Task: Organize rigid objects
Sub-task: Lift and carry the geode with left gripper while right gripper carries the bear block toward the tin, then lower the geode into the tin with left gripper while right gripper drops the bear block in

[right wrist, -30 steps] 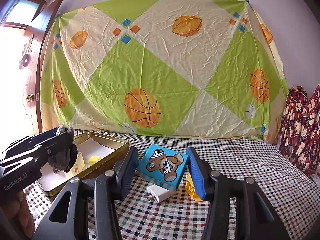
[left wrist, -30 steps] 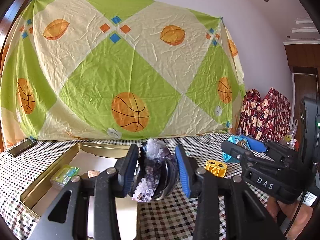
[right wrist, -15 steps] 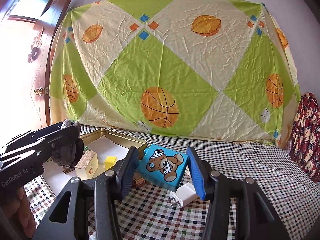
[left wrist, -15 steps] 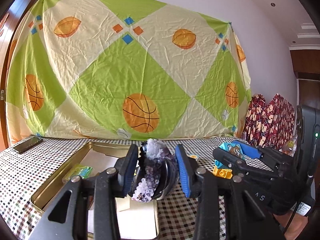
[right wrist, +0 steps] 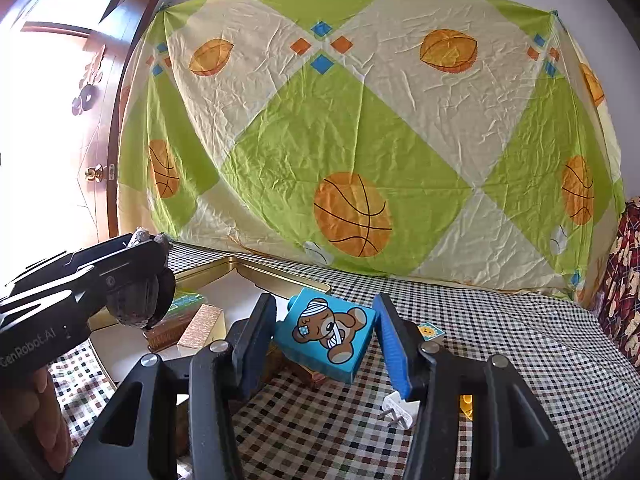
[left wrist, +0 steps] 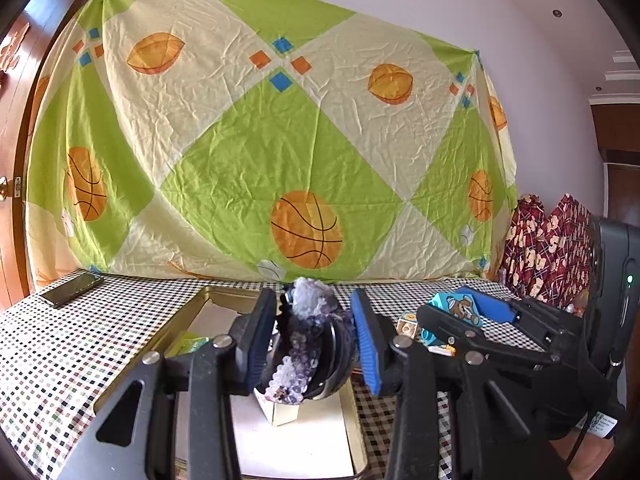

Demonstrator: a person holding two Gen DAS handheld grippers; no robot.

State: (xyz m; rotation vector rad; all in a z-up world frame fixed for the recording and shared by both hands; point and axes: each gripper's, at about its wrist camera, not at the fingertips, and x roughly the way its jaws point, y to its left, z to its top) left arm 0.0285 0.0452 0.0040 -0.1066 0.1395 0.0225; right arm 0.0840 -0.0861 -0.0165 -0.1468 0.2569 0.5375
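A home, most likely a bedroom or living room. Shown by a wrinkled bedsheet (right wrist: 360, 140) printed with basketballs, hung across the wall as a backdrop. Left of the sheet, a panelled wooden door (right wrist: 96, 128) with a brass knob (right wrist: 95, 172). Below the sheet, a table under checked cloth (right wrist: 500, 340), a phone (left wrist: 72, 289) lying on it. Right of the sheet, red teddy-print fabric (left wrist: 548, 248) bunched up.
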